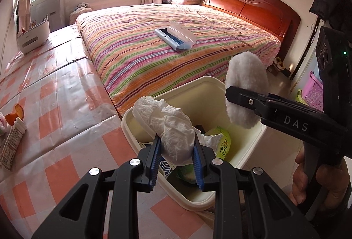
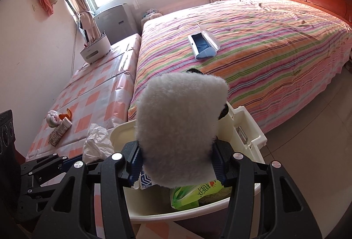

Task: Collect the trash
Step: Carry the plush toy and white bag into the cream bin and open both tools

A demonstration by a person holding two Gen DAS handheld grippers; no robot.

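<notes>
Over the cream bin (image 1: pixel 246 129) with both loads. Left gripper (image 1: pixel 176 162): fingers narrow, pinching a crumpled white tissue (image 1: pixel 169 126) just above the bin's near rim. Right gripper (image 2: pixel 178 164): fingers clamped on a fluffy white pad (image 2: pixel 178 120), held above the bin's open mouth. Inside the bin already: a green wrapper (image 2: pixel 195 193) and paper scraps. Best to carry each load past the rim and well over the mouth, lower a little, then open wide, one side at a time. Likely risk: tissue snagging on the rim and falling to the checked counter (image 1: pixel 66 107) beside the bin.
</notes>
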